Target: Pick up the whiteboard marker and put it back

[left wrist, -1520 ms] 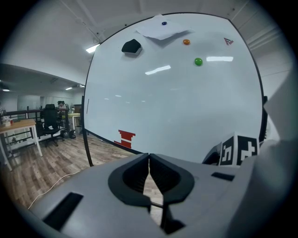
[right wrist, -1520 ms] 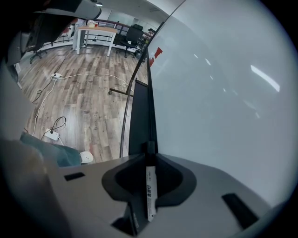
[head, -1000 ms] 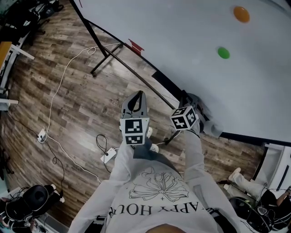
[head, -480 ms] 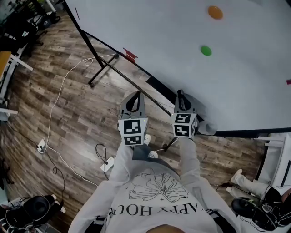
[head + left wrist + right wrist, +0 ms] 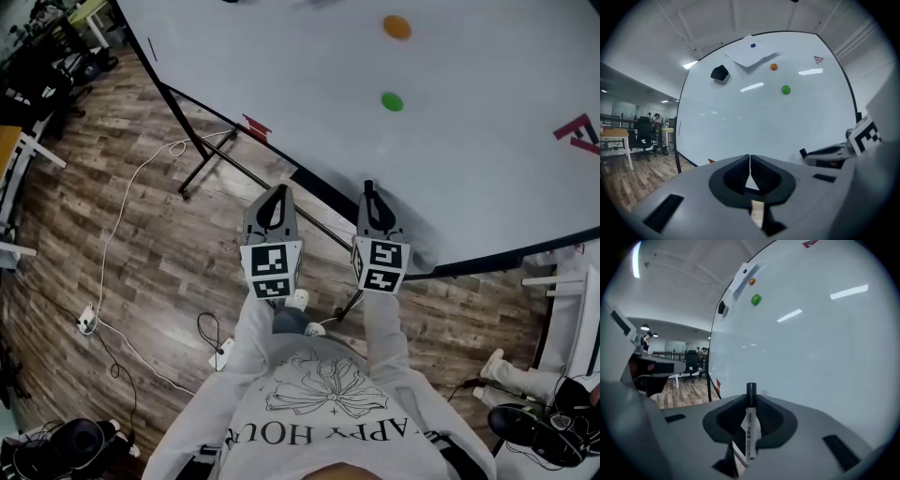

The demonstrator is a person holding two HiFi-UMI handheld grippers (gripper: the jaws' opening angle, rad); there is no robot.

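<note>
Between the right gripper's (image 5: 751, 401) fingers (image 5: 768, 418) stands the white-barrelled whiteboard marker with a black cap (image 5: 750, 425). They pinch it on the barrel, and the cap pokes out just past the fingertips toward the large white whiteboard (image 5: 450, 141).

Over the last second I have brought both grippers up, away from the wood-plank floor (image 5: 141, 234) and the board's dark lower edge. The right one has also rolled, so its marker cube now faces squarely upward, level with the left gripper (image 5: 750, 164) beside it. I read that as the pick-up being finished. The marker is secure and carried high, and only the put-back remains.

My left gripper's fingers are pressed together with nothing between them, so it is just along for the ride. The capped end sits ahead of the right fingertips, near the board face but not touching it. The green round magnet (image 5: 392, 101) is well above.
</note>
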